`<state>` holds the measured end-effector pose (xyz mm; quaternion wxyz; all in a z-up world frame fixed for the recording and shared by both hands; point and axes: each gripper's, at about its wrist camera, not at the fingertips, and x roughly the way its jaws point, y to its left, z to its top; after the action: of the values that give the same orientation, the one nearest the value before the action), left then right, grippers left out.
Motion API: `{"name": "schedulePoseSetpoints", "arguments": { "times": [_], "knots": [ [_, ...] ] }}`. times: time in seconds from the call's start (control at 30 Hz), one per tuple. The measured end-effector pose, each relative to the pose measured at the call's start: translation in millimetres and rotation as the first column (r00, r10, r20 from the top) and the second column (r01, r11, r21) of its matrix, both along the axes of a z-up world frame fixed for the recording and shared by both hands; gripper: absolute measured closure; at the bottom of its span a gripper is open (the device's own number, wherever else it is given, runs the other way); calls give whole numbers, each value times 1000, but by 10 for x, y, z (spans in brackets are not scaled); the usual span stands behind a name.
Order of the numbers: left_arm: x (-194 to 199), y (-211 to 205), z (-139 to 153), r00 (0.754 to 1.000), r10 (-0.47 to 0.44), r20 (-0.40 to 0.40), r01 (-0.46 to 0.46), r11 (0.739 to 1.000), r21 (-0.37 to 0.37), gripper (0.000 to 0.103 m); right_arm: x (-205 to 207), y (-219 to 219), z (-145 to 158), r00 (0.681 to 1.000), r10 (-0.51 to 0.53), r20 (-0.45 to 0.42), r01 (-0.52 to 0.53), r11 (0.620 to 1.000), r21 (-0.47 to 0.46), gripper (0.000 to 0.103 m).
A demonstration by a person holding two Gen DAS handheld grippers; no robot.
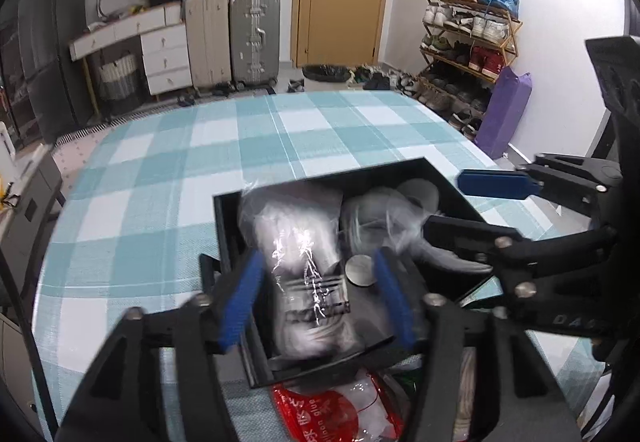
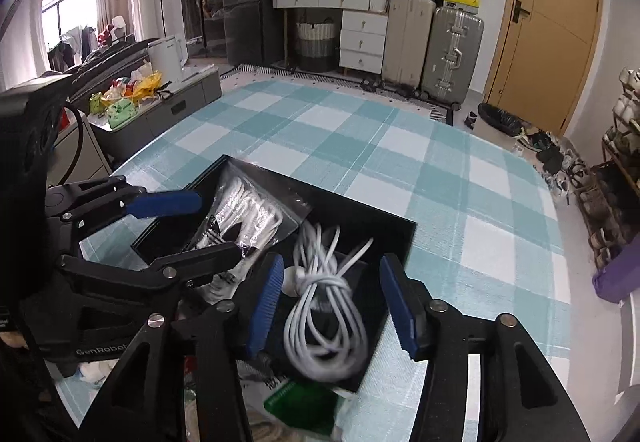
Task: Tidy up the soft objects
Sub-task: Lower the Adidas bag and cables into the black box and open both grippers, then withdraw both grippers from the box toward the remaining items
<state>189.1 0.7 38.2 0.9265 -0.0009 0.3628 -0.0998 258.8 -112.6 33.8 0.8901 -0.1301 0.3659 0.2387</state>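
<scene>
A black box (image 1: 320, 172) (image 2: 360, 202) stands on the checked tablecloth. In its left half lies a clear bag of white socks (image 1: 308, 274) (image 2: 244, 218) with a black striped logo. My left gripper (image 1: 317, 262) (image 2: 184, 230) is open around this bag; the blue pads (image 1: 240, 302) stand beside it without pressing. In the right half lies a bundle of white cable (image 2: 324, 306) (image 1: 384, 218), partly blurred. My right gripper (image 2: 331, 266) (image 1: 476, 208) is open over it, and a gap shows on the right pad's side.
A round silver disc (image 1: 360, 270) lies in the box between the two things. Near the table's front edge lie a red-printed packet (image 1: 320, 410), a green-labelled packet (image 2: 300, 402) and a beige rope-like bundle (image 1: 466, 394). The tablecloth (image 1: 240, 146) stretches beyond the box.
</scene>
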Motion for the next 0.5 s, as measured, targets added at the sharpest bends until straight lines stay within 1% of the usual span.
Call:
{"name": "schedulePoseSetpoints", "arguments": {
  "times": [0.03,0.07,0.1,0.13,0.17,0.2,0.23,0.3,0.4,0.5],
  "knots": [
    [-24,2,24,1000,0,7,0,1000,1,35,-34,-33,29,1000,-6,8,6,1000,1,41],
    [-49,7,52,1000,-1,12,1,1000,-1,30,-67,-62,53,1000,-12,18,12,1000,4,37],
    [-77,17,78,1000,8,21,-8,1000,2,22,-117,-108,88,999,-22,34,21,1000,19,31],
    [-99,31,93,999,19,30,-19,1000,5,17,-159,-145,117,999,-25,40,24,999,34,23],
    [-130,51,110,999,32,40,-32,999,6,9,-187,-170,134,999,-27,44,25,999,44,19],
    [-162,76,128,998,45,47,-45,999,2,3,-229,-206,157,998,-38,52,35,998,56,12],
    [-198,103,143,997,52,56,-51,999,-7,1,-264,-231,172,997,-47,59,43,997,65,6],
    [-254,146,152,996,63,63,-62,998,-24,0,-332,-276,186,996,-59,66,54,995,84,1],
    [-367,205,149,994,82,72,-81,996,-25,0,-461,-355,192,995,-80,63,71,988,134,1],
    [-468,247,151,992,94,85,-93,996,-20,0,-535,-391,156,995,-88,51,79,985,155,1]
  ]
}}
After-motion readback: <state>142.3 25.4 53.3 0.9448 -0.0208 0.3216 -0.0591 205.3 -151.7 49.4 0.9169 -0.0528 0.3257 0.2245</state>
